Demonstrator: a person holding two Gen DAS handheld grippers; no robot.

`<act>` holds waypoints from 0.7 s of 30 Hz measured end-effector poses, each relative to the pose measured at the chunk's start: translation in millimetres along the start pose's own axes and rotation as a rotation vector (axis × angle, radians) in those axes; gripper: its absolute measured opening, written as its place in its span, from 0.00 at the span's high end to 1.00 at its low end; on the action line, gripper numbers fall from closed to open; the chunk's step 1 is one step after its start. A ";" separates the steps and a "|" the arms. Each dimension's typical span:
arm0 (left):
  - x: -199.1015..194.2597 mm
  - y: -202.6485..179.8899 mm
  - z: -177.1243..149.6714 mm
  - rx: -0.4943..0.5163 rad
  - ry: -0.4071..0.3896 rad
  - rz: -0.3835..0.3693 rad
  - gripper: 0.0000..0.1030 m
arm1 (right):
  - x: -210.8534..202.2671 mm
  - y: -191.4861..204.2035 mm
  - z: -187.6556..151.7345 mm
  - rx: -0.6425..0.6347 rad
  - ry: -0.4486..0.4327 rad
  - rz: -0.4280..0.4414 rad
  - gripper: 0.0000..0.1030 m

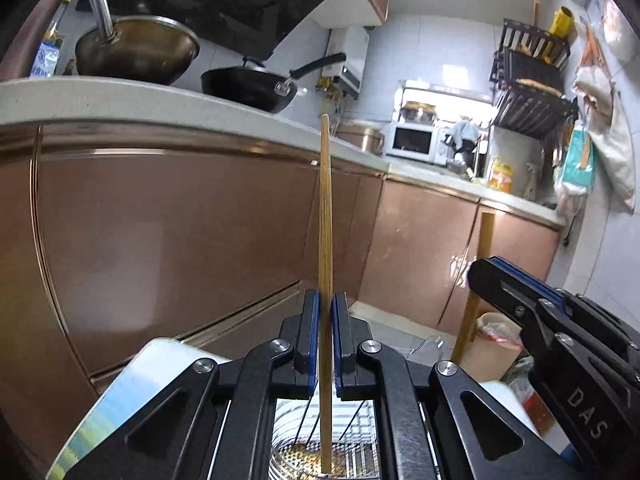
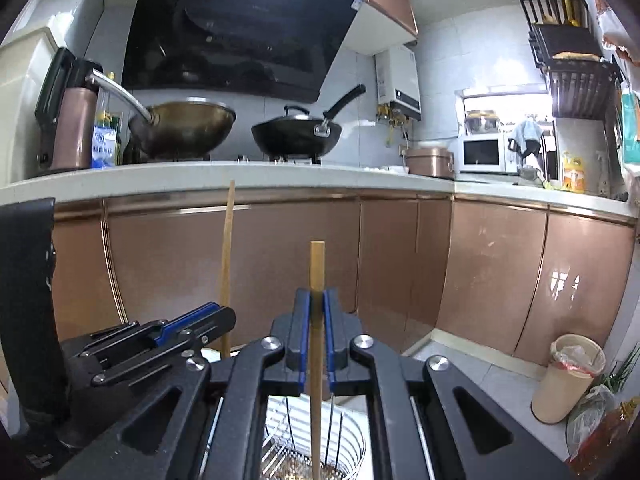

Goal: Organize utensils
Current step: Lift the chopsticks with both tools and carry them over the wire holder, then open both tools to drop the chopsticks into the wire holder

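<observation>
My left gripper (image 1: 326, 312) is shut on a long bamboo chopstick (image 1: 325, 240) held upright, its lower tip down in a round wire utensil basket (image 1: 360, 432) below the jaws. My right gripper (image 2: 317, 308) is shut on a second bamboo chopstick (image 2: 317, 272), also upright with its lower end in the same wire basket (image 2: 352, 440). The right gripper (image 1: 532, 304) and its chopstick (image 1: 480, 264) show at the right of the left wrist view. The left gripper (image 2: 188, 330) and its chopstick (image 2: 227, 264) show at the left of the right wrist view.
Brown cabinet doors (image 2: 400, 264) stand ahead under a white countertop (image 2: 240, 178). Two woks (image 2: 188, 128) sit on the stove. A microwave (image 2: 482, 154) stands at the back right. A lined bin (image 2: 568, 376) is on the floor at right. A white board (image 1: 132, 384) lies under the left gripper.
</observation>
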State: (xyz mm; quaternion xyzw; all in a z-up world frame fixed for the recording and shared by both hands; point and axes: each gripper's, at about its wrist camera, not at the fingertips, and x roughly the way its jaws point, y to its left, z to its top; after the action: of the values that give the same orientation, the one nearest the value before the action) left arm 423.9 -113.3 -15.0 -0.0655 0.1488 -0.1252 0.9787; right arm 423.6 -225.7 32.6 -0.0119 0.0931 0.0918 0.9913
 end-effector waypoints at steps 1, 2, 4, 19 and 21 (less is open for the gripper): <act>1.8 1.1 -3.8 0.001 0.008 0.009 0.95 | 1.2 -0.1 -3.1 -0.001 0.010 0.003 0.94; 3.7 2.2 -5.9 0.004 0.013 0.017 0.95 | 2.8 0.5 -7.3 -0.007 0.022 0.001 0.93; 7.7 6.7 -11.3 -0.003 0.036 0.024 0.95 | 2.3 1.2 -11.6 -0.015 0.022 -0.002 0.93; -3.5 20.7 -15.4 -0.004 0.083 0.078 0.71 | -3.8 1.6 -10.3 -0.012 0.075 0.004 0.93; -7.4 21.2 -13.7 0.008 0.083 0.083 0.69 | -3.9 1.2 -10.2 -0.004 0.091 0.002 0.93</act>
State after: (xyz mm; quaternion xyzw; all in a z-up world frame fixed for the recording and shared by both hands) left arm 417.6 -92.2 -29.5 -0.0500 0.1913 -0.0878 0.9763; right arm 417.8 -225.7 23.3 -0.0178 0.1377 0.0924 0.9860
